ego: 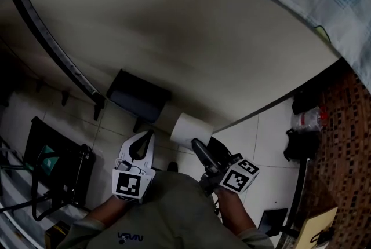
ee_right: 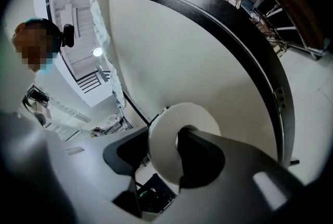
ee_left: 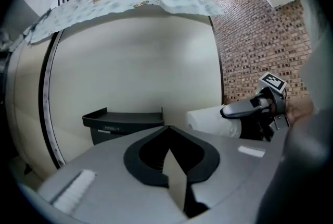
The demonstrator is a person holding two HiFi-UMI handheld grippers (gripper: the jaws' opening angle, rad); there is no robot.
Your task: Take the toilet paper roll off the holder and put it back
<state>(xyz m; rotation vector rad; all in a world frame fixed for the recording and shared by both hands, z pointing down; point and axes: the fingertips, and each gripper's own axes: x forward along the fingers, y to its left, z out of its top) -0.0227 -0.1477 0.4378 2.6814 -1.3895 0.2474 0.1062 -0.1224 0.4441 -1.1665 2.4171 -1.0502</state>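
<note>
Slipping is the danger: the right gripper [ego: 202, 154] grasps the toilet paper roll [ego: 188, 128] by its wall (one jaw inside the core), off the holder [ego: 138, 96]; soft paper may give. The left gripper [ego: 141, 146] is clenched, empty.

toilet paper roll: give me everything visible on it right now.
The toilet paper roll is white, soft-looking paper, fairly full, with an open core. It is off the black holder and apart from it, held in the air before the pale curved panel, flat end facing the right gripper. One of that gripper's fingers sits in the core, the other outside, pinching the roll's wall. Nothing else touches it.
</note>
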